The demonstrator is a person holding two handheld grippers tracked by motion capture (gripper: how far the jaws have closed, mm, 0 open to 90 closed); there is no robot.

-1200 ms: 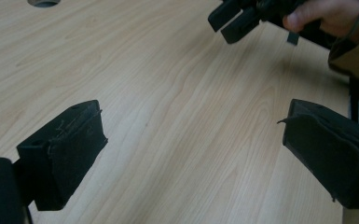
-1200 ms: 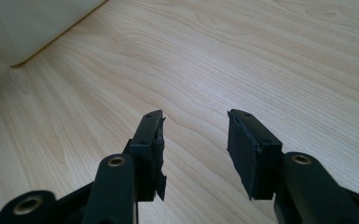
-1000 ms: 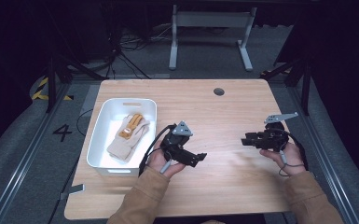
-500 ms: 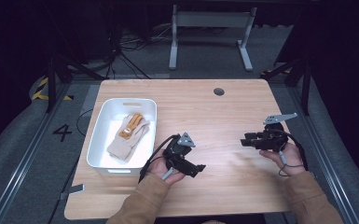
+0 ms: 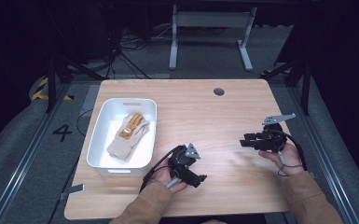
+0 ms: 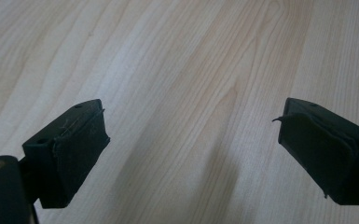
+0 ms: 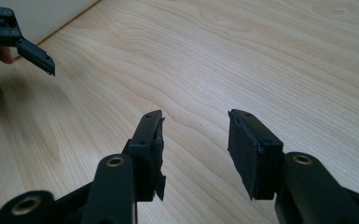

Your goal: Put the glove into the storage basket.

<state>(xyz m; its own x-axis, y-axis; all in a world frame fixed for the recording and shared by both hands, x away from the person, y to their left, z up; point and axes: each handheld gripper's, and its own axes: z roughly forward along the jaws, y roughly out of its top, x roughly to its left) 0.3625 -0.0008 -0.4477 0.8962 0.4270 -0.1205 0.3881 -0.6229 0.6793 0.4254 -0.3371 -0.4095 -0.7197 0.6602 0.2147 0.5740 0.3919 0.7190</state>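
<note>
My left gripper (image 5: 196,179) sits low over the wooden table (image 5: 205,116), near the front edge and just right of the white bin (image 5: 121,167). In the left gripper view its jaws (image 6: 191,140) stand wide apart with bare wood between them. My right gripper (image 5: 244,141) hovers at the right side of the table and points left. Its jaws (image 7: 196,140) are open and hold nothing. A beige glove with tan patches (image 5: 128,135) lies inside the bin. The left gripper (image 7: 9,32) also shows at the top left of the right gripper view.
A round cable hole (image 5: 218,91) lies near the table's far edge. The bin takes up the left part of the tabletop. A table frame's legs (image 5: 210,37) and cables stand on the dark floor behind. Bare wood stretches between the two grippers.
The left hand has sunk and drawn back toward the near edge of the table, its jaws still apart. The right hand has stayed where it was.
</note>
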